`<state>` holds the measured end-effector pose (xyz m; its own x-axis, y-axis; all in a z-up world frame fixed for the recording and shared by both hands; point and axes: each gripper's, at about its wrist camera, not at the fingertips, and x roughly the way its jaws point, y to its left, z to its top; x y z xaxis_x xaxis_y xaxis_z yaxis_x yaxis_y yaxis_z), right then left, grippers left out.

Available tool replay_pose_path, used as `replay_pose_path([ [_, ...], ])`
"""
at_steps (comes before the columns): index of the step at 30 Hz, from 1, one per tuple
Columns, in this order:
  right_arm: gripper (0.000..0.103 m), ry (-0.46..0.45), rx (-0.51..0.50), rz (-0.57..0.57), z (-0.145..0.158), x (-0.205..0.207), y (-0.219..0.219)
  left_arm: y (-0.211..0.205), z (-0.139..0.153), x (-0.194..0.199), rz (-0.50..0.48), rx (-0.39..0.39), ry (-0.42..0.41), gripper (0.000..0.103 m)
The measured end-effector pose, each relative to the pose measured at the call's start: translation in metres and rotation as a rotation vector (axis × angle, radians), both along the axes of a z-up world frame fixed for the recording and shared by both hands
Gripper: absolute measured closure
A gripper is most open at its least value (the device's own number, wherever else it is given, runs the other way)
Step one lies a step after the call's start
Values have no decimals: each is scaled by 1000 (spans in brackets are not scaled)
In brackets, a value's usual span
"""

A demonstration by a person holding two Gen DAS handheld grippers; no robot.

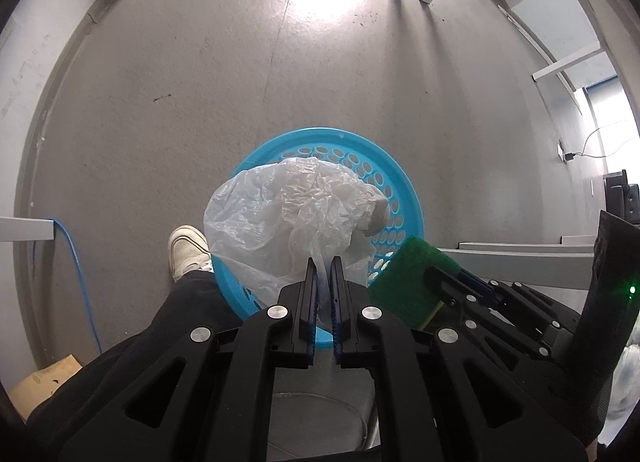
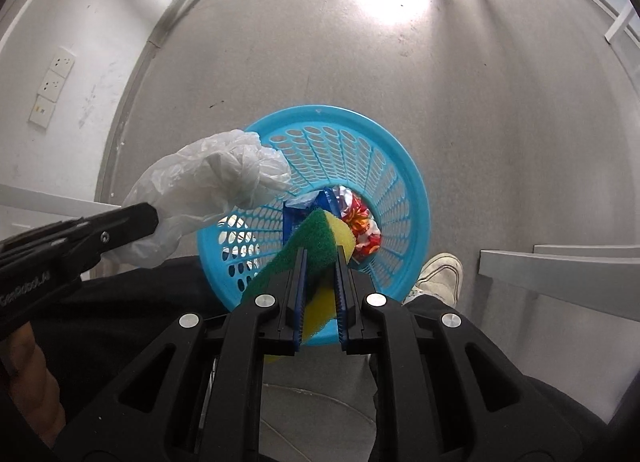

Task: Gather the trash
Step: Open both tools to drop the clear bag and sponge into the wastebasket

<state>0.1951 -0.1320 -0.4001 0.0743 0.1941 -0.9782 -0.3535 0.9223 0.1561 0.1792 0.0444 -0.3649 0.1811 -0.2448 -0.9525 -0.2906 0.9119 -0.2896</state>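
In the left wrist view we see our left gripper [image 1: 324, 262] at the lower centre of the frame, its two fingers [image 1: 310, 282] drawn nearly together and pinching a gathered fold of a crumpled translucent white plastic bag [image 1: 288, 213]. The bag balloons out above the fingertips and hangs over the blue perforated basket [image 1: 400, 177], which stands on the grey floor [image 1: 200, 81] in the middle of the frame. It covers most of the basket's opening from this angle.

In the right wrist view our right gripper [image 2: 322, 252] sits at the lower centre, its fingers [image 2: 301, 274] held a modest gap apart and clamped on a sponge [image 2: 320, 238] with a green scouring face and a yellow body. The sponge sticks out past the fingertips, over the near side of the basket [image 2: 416, 197]. Down in the basket's bottom, just above the sponge in the frame, lie a blue wrapper [image 2: 294, 213] and a red patterned wrapper [image 2: 362, 232].

The same view shows the left gripper [image 2: 156, 217] coming in from the left edge, with the bag [image 2: 208, 181] bulging over the basket's upper left rim. In the left wrist view the sponge [image 1: 400, 278] appears at the lower right, beside the basket's rim. A white shoe [image 1: 186, 250] rests on the floor left of the basket.
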Motion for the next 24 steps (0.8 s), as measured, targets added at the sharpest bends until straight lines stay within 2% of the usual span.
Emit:
replay_pose_path([
  [5, 88, 11, 11, -11, -8, 4, 1, 2, -4, 2, 2, -22, 9, 96],
  [7, 82, 26, 30, -25, -10, 7, -1, 8, -3, 4, 27, -36, -14, 88],
  [9, 70, 53, 45, -45, -13, 10, -6, 12, 2, 4, 63, -51, -43, 57],
  [13, 69, 51, 54, -61, -8, 12, -7, 11, 6, 4, 62, -41, -55, 58],
  [24, 67, 15, 40, -22, 11, -3, -6, 9, 19, -2, 63, 50, -79, 58],
])
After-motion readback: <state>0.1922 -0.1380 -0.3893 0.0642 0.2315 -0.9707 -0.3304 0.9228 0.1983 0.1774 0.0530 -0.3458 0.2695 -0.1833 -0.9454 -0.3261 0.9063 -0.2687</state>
